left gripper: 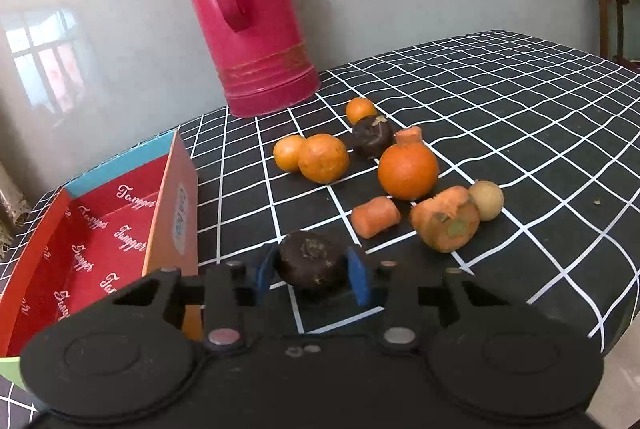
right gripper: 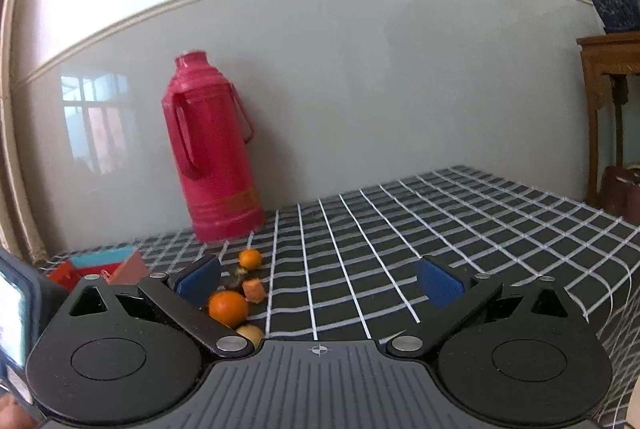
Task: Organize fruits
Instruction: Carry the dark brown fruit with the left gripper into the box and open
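My left gripper [left gripper: 312, 271] is shut on a dark brown round fruit [left gripper: 313, 263], its blue pads pressing both sides, just right of the open red box [left gripper: 92, 241]. On the checked cloth beyond lie a big orange [left gripper: 407, 171], two smaller oranges [left gripper: 323, 157] [left gripper: 289, 152], a small orange [left gripper: 360, 110], a second dark fruit [left gripper: 372, 136], two carrot pieces [left gripper: 376, 217] [left gripper: 447, 223] and a tan round fruit [left gripper: 487, 199]. My right gripper [right gripper: 318, 283] is open and empty above the cloth; the big orange [right gripper: 228, 308] shows near its left finger.
A tall pink thermos [left gripper: 250, 9] stands at the back against the grey wall, also in the right wrist view [right gripper: 212, 149]. The table edge [left gripper: 608, 333] drops off at the right. A wooden stand [right gripper: 608, 109] with a potted plant is at far right.
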A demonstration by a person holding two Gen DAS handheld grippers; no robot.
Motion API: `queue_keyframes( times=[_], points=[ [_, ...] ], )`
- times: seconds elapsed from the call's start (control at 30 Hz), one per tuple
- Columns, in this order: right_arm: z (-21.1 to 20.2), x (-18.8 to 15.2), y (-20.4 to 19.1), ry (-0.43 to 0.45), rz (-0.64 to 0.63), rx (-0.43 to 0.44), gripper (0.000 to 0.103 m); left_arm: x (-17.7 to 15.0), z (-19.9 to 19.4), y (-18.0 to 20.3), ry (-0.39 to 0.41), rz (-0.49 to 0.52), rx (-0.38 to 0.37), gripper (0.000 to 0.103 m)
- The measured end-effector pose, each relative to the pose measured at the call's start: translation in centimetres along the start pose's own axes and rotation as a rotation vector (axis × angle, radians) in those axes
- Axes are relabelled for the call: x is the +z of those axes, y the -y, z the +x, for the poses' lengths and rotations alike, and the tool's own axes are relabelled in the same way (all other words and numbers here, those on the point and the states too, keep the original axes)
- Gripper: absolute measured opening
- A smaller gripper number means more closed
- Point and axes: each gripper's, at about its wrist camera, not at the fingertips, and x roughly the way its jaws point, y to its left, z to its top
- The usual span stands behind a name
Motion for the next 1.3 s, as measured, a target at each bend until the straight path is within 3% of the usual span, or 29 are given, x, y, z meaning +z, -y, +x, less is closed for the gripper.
queue_keyframes(
  times=[0.23, 0.5, 0.63, 0.77, 1.03, 1.13, 1.2, 1.3],
  points=[
    [1.2, -0.4, 0.7, -0.064, 0.06, 0.005, 0.103, 0.3, -1.3, 0.3, 0.063, 0.011, 0.022, 0.03],
    [1.4, -0.7, 0.5, -0.086, 0.07, 0.013, 0.103, 0.5, -4.1, -2.6, 0.144, -0.089, 0.197, 0.03],
    [1.5, -1.1, -0.4, -0.099, 0.051, 0.028, 0.103, 0.2, -4.2, -5.9, 0.108, -0.184, 0.316, 0.03],
    [1.7, -1.5, -1.7, -0.104, 0.02, 0.038, 0.103, -0.5, -3.2, -9.5, 0.017, -0.265, 0.415, 0.03],
    [3.0, -2.2, -4.8, -0.137, -0.067, 0.08, 0.103, -2.2, -2.2, -13.8, -0.153, -0.391, 0.406, 0.032],
    [3.9, -2.6, -5.7, -0.173, -0.082, 0.111, 0.103, -2.4, -2.4, -14.1, -0.163, -0.404, 0.419, 0.035],
    [4.3, -2.8, -6.4, -0.178, -0.096, 0.128, 0.103, -2.4, -2.8, -14.3, -0.164, -0.41, 0.429, 0.05],
    [4.5, -2.9, -7.0, -0.163, -0.117, 0.171, 0.103, -2.4, -3.1, -14.8, -0.155, -0.414, 0.413, 0.053]
  ],
)
